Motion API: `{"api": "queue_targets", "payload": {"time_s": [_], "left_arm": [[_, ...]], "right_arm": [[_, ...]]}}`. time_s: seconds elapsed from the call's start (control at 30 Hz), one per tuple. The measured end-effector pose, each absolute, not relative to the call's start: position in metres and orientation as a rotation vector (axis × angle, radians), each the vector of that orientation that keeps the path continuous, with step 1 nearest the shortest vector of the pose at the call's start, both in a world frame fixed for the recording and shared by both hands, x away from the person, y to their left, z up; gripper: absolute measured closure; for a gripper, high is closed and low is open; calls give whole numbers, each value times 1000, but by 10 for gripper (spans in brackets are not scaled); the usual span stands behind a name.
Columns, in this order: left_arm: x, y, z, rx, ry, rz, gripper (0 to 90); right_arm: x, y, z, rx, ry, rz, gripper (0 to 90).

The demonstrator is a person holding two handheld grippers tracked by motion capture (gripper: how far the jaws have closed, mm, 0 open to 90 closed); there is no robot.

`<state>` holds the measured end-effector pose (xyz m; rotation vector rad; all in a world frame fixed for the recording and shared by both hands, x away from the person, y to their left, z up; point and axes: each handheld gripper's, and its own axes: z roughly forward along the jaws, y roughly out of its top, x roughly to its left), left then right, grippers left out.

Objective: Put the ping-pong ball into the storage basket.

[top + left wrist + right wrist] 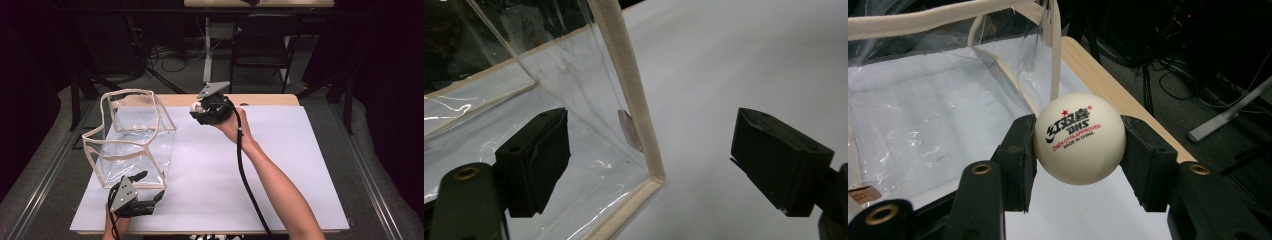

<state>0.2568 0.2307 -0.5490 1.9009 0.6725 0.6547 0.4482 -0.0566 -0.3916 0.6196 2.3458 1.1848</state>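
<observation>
Your left claw (651,160) gapes wide around the clear bag's (574,85) cream-edged corner at frame centre, white counter (734,55) at right

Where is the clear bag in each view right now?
High view: clear bag stands at left of the table, its opening upward.
Left gripper view: its tan-edged corner rises between the open jaws of the left gripper.
Right gripper view: it lies upper left, behind the ball.
Shared landmark: the bag's tan trim.

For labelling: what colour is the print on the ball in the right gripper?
Black and red on the white ball, clearest in the right gripper view.
</observation>
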Motion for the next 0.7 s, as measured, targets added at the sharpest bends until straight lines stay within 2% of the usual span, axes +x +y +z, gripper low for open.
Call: {"api": "queue_targets", "payload": {"time_s": [0.7], "left_arm": [[257,232,-549,1900,674,657,161]], "right_arm": [[450,-46,-384,597,2348,1184,510]]}}
